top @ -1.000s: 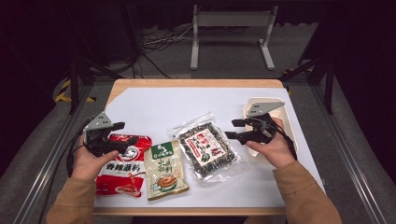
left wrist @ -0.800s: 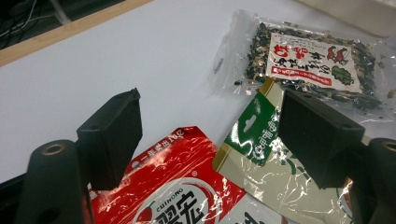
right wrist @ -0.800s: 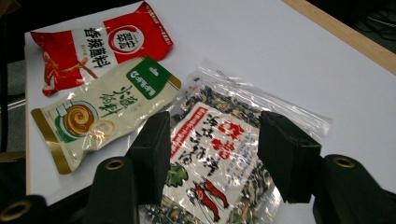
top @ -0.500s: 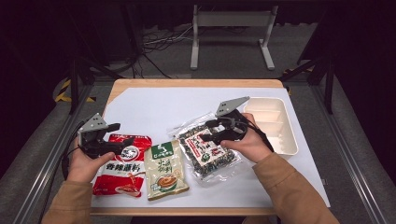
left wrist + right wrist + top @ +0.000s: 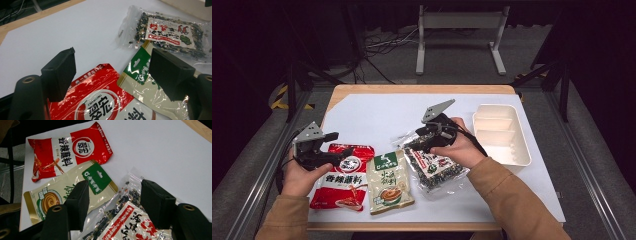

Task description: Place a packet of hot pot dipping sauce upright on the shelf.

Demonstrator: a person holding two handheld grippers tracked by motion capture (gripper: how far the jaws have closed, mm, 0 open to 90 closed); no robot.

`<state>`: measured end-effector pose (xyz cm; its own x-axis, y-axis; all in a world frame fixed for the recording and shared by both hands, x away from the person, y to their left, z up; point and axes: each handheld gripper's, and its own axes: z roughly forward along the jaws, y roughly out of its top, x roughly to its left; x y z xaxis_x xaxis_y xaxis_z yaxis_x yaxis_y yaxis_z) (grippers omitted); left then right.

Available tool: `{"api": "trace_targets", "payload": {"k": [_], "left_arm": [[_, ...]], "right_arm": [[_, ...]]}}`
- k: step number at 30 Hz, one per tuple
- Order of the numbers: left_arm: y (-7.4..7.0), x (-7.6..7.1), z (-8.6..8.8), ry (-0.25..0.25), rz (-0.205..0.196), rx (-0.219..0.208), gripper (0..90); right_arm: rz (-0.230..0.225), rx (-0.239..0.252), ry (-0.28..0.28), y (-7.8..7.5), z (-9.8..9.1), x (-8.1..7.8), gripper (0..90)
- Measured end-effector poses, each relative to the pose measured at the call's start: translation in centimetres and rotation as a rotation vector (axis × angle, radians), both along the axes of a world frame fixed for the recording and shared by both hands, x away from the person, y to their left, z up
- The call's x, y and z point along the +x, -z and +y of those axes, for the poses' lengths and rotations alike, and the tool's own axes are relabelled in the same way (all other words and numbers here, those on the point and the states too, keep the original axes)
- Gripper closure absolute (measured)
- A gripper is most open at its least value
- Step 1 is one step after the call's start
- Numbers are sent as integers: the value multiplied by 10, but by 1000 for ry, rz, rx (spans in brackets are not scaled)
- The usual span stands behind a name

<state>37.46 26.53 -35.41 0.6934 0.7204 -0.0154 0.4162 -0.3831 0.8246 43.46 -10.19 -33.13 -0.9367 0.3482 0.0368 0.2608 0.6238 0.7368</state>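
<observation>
While the left gripper waits with its jaws spread wide over the top of the red packet, the right gripper is the one at work, standing over the clear bag of dark seaweed mix. Its jaws have just been opening and now stand wide, with nothing pinched between them; the bag's upper corner lies beneath and between them. That bag rests flat on the white desk, its long side running slantwise from upper left to lower right, just right of the green-topped packet and touching it at the edge. The white tray sits apart on the far right. The right hand is plainly the nearer one, so I would judge a grab at the bag's top edge is coming.

From above, the hand hides much of the bag. The right gripper view lays bare what is under it: the crinkled clear edge and the red-and-white label between the jaws. The left gripper view shows the whole bag farther off, its seal end toward the bare desk.
</observation>
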Motion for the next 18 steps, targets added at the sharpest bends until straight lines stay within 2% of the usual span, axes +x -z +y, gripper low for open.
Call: {"api": "trace_targets", "payload": {"k": [8,12,18], "left_arm": [[-1,-1,0,0,2,-7,222],[-1,-1,1,10,-5,-6,224],[-1,-1,1,8,-5,-4,224]], "right_arm": [[6,-13,-11,3,17,8,401],[26,-4,-23,8,26,13,391],[41,-26,-33,18,38,20,369]]}}
